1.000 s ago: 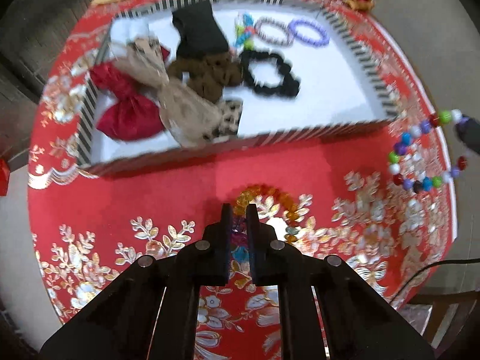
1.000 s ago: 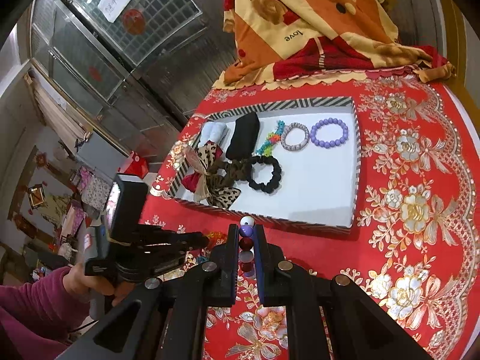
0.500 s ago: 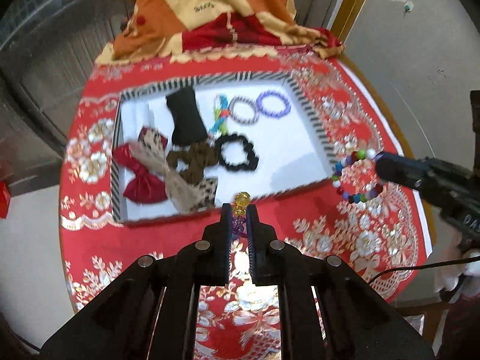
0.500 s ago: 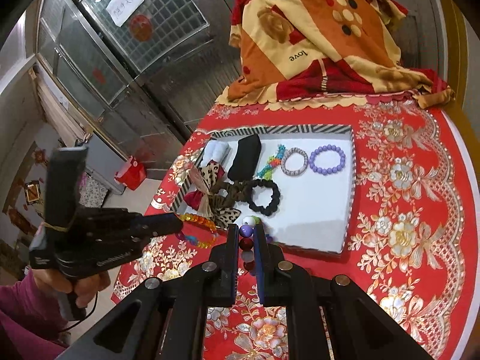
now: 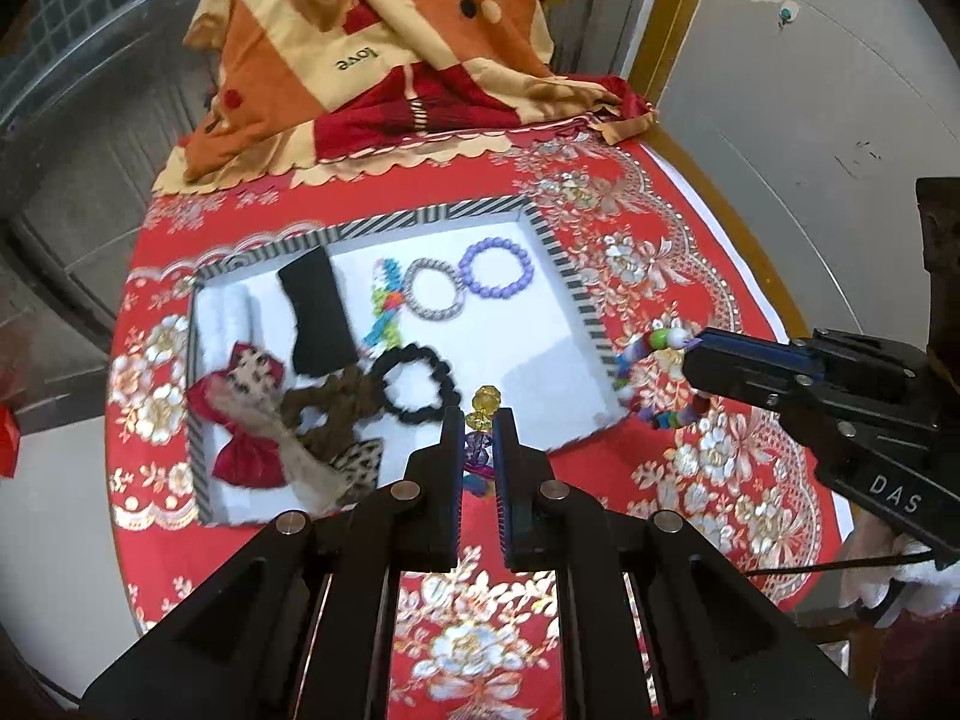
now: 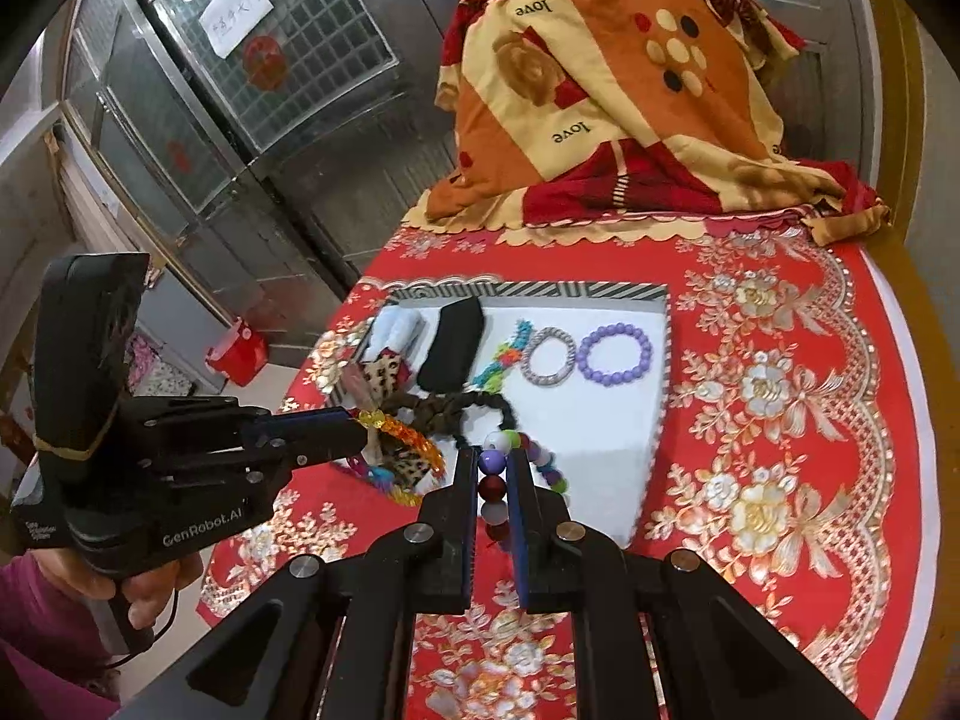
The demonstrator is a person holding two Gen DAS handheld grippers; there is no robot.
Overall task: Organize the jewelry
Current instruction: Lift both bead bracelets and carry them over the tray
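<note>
Change since a second ago: both grippers have come up off the red cloth, each carrying a bracelet, and the striped tray [image 5: 546, 240] now sits farther below them.
Left gripper [image 5: 478, 420]: fingers pinched on the amber bracelet [image 6: 399, 429], clear yellow-orange beads, rest of the loop dangling.
Right gripper [image 6: 493, 456]: clamped on the multicolour bracelet [image 6: 528, 456], chunky white, purple, dark red and green beads, hanging loose.
Where vs tray: amber one hangs over the tray's near edge, multicolour one by its near right corner.
Key relation: free white floor lies ahead of both, right of the black scrunchie [image 5: 414, 384]; I'd guess the right hand is nearer.
</note>
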